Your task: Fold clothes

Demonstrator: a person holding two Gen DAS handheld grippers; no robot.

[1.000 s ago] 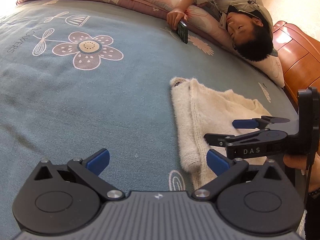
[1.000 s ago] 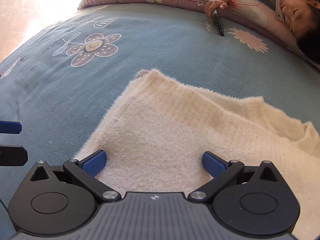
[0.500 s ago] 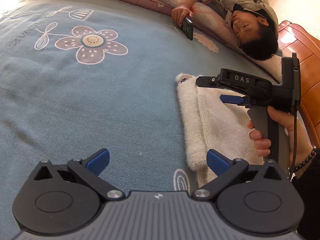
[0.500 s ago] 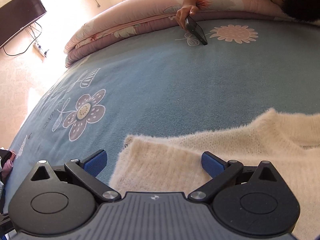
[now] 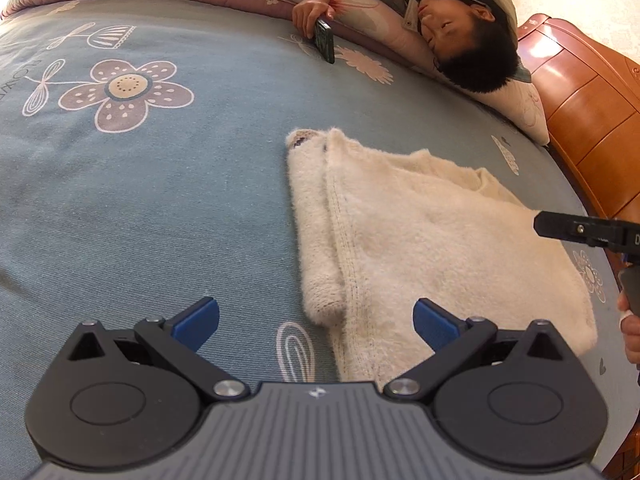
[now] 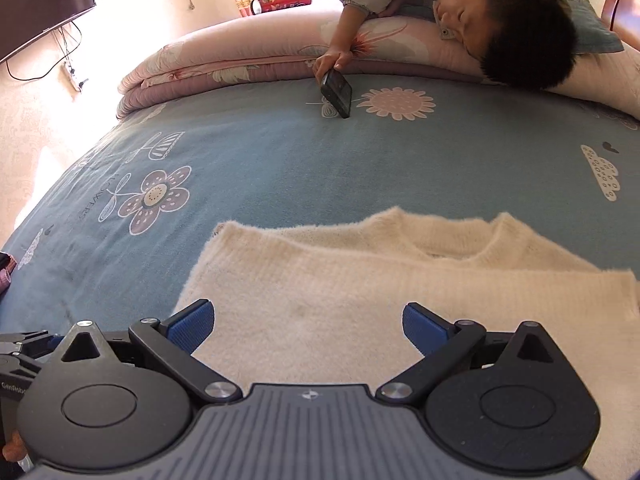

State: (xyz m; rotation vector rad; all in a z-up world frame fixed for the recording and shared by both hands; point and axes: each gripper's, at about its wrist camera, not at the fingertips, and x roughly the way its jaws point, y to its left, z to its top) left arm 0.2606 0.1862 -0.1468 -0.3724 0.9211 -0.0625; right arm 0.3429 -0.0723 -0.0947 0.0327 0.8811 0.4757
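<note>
A cream fuzzy sweater (image 5: 432, 240) lies partly folded on the blue flowered bedspread (image 5: 140, 200), one sleeve laid along its left edge. In the right wrist view the sweater (image 6: 360, 300) fills the lower middle, collar at the far right. My left gripper (image 5: 316, 320) hovers open over the sweater's near left edge, nothing between its blue pads. My right gripper (image 6: 306, 324) is open above the sweater's body, holding nothing. The right gripper's black finger (image 5: 576, 228) shows at the right edge of the left wrist view, with a hand below it.
A person (image 6: 500, 20) lies on a pink quilt (image 6: 260, 52) along the far side of the bed, holding a dark phone (image 6: 338, 94) on the bedspread. A wooden headboard (image 5: 580, 112) stands at the right. A television (image 6: 40, 4) hangs on the left wall.
The right gripper rose above the sweater half a second ago and has now pulled back to the right edge. The sweater lies flatter and more spread. Both grippers stayed open.
</note>
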